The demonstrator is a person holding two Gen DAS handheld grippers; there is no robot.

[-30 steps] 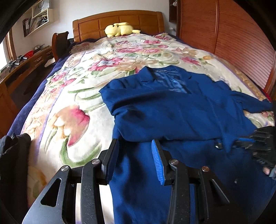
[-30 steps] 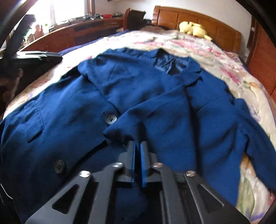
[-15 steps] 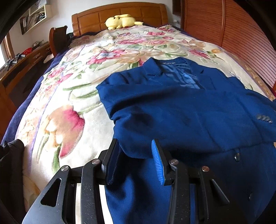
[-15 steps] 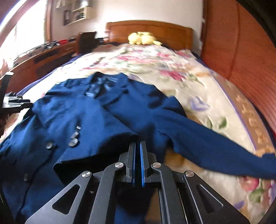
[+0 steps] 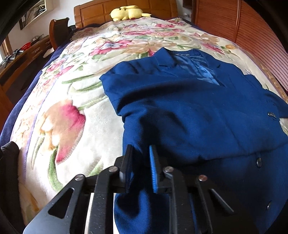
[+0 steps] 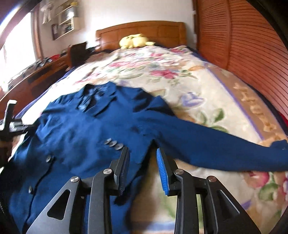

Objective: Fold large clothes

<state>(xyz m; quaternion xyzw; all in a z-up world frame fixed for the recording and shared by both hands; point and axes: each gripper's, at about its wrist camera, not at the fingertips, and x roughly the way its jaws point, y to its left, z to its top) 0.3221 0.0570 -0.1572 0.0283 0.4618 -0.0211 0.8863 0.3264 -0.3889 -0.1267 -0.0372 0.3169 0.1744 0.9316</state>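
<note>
From the left wrist view, the bed fills nearly everything: a cream blanket [image 5: 75, 115] printed with big pink and orange flowers and green stems, with a dark blue edge running down the left side of the frame. At the top centre stands a wooden headboard [image 5: 100, 12] with a yellow plush toy [image 5: 127, 13] lying against it. A slatted wooden wall [image 5: 252, 36] closes the upper right, and along the far left there is a wooden desk [image 5: 21, 61] with small clutter on it and a chair back [image 5: 59, 30] just beside the bed. The blue jacket [image 5: 189, 111] lies spread over the right half of the blanket, collar toward the headboard, one sleeve folded across its front. At bottom centre the left gripper [image 5: 141, 162] has a fold of the jacket's left edge between its fingers, and the jaws are closing on that cloth; whether the pads press it yet I cannot tell. In the right wrist view, the same bed runs away to the headboard [image 6: 144, 30] and the plush toy [image 6: 135, 41] at top centre, the slatted wall [image 6: 243, 45] on the right, a bright window at upper left and shelves [image 6: 66, 19] on the white wall. The jacket [image 6: 86, 129] lies in the left half of the frame, its other sleeve stretched out to the right across the blanket [image 6: 207, 86]. The right gripper [image 6: 143, 166] at bottom centre is opening, its fingers apart with the jacket's edge lying loose between them, not pinched. The other gripper shows dimly at the far left edge.
</note>
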